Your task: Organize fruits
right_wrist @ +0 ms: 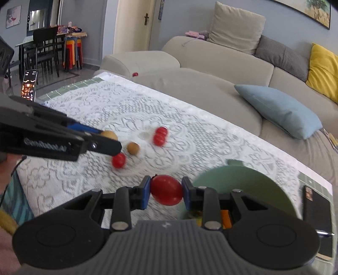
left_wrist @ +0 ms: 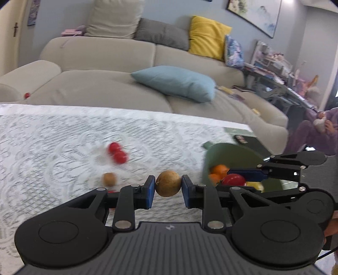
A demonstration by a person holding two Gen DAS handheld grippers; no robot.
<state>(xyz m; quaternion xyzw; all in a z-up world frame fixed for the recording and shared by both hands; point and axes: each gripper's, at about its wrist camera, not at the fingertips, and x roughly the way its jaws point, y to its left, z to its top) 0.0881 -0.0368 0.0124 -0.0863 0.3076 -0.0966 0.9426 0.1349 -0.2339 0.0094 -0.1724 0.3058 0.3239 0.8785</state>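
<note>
While clamped, round tan fruit (left_wrist: 168, 183), smooth red tomato (right_wrist: 166, 190), slightly blurred.

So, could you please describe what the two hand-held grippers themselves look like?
Both look alike: the left hand-held gripper and the right hand-held gripper are matte black, with blue pads, two round discs on a ribbed grey base, silver rivets and a small white logo. White lettering, too blurred to read, runs along the left one's side.

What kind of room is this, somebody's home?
Most likely a home living room: a beige sofa with a yellow cushion, a framed picture on the wall, and a dining table with chairs further back. Fruit lies on a lace tablecloth.
</note>
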